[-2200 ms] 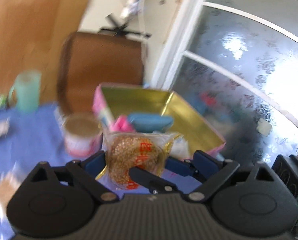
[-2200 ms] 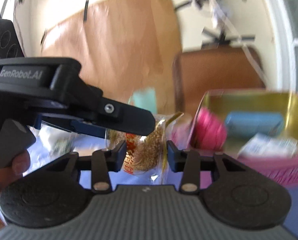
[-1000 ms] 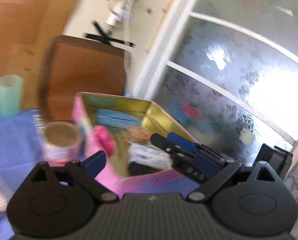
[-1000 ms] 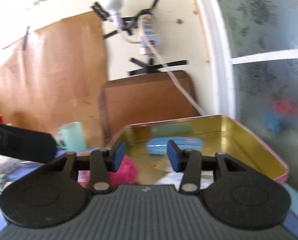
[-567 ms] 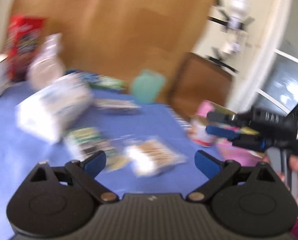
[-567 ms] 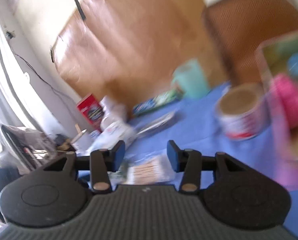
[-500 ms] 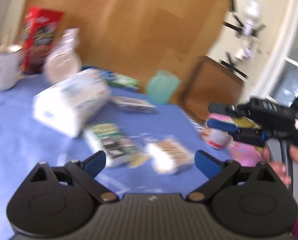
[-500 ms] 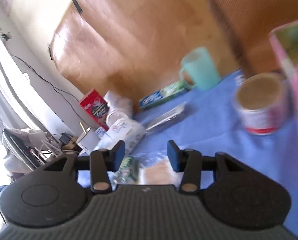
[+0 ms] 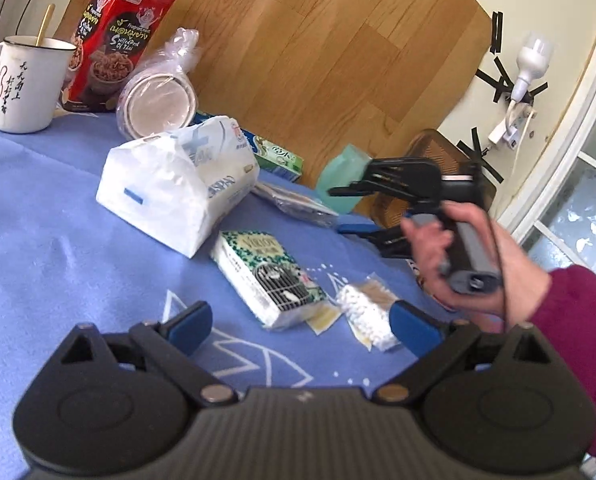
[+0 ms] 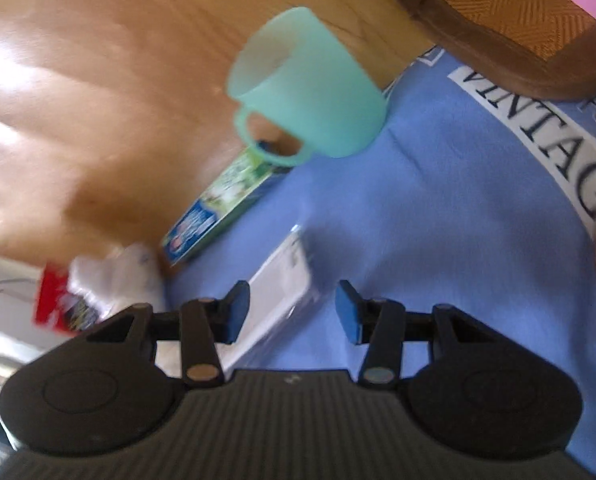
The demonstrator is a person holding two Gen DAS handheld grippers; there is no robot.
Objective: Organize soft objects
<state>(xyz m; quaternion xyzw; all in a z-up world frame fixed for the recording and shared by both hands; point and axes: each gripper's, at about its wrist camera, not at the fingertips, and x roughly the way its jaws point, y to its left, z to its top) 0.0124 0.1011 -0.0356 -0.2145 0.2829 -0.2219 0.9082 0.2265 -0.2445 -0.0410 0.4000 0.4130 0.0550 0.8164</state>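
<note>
My left gripper (image 9: 300, 322) is open and empty above the blue cloth. Just ahead of it lie a green-patterned tissue pack (image 9: 268, 278) and a small clear bag of white pieces (image 9: 368, 316). A large white tissue bag (image 9: 178, 184) lies further back. My right gripper (image 10: 292, 310) is open and empty, with a clear flat packet (image 10: 286, 292) lying between and below its fingers. It also shows in the left wrist view (image 9: 350, 212), held in a hand over another clear packet (image 9: 298, 206).
A teal mug (image 10: 310, 84) and a green toothpaste box (image 10: 222, 212) stand by the wooden panel. A white enamel mug (image 9: 22, 84), a red snack box (image 9: 110, 40) and a wrapped stack of plates (image 9: 158, 98) are at the back left. A woven chair back (image 10: 518, 12) is right.
Both grippers have swung away from the gold-and-pink tin toward the left side of the table. The sesame snack bag the left gripper held is gone from it. The right gripper has dropped toward the clear packet.
</note>
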